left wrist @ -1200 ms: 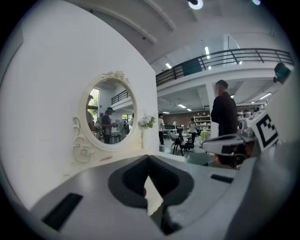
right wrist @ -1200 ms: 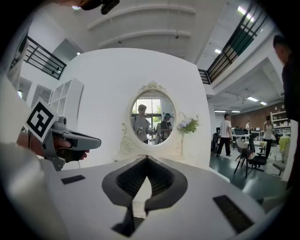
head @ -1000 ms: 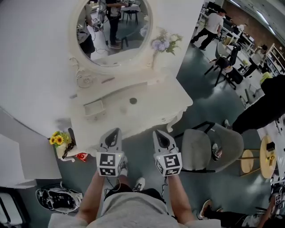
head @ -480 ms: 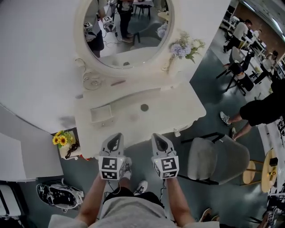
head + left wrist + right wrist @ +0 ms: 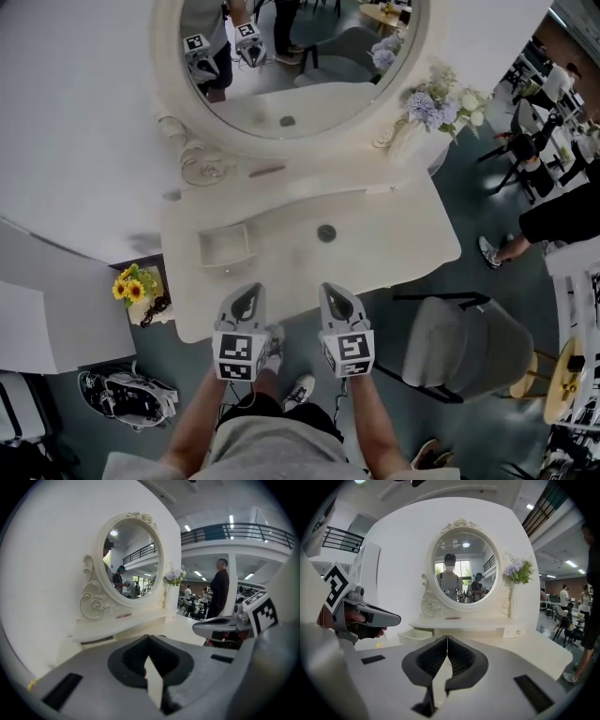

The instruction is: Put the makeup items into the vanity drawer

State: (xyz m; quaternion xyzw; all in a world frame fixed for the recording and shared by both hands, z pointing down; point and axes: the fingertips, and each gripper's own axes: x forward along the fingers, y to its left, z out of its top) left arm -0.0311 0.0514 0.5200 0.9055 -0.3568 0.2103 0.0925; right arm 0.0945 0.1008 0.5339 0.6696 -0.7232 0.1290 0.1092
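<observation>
Left gripper (image 5: 250,289) and right gripper (image 5: 331,289) jaws closed, empty, open drawer (image 5: 224,263) ahead, untouched

Large open-plan workspace, staged white vanity (image 5: 394,234) ahead of the right gripper (image 5: 336,292), mezzanine railing (image 5: 234,529) and strip lights (image 5: 231,519) beyond

The mirror (image 5: 291,66) stands at the back of the vanity table (image 5: 403,253). A flower vase (image 5: 412,131) stands at the table's back right corner. The drawer (image 5: 225,248) sits pulled out over the table's left part. A small round item (image 5: 326,232) lies near the table's middle. A chair (image 5: 459,347) stands off the table's front right. Sunflowers (image 5: 131,286) sit beside the table's left end. My left gripper (image 5: 247,292) and right gripper (image 5: 335,292) are side by side at the table's front edge.
</observation>
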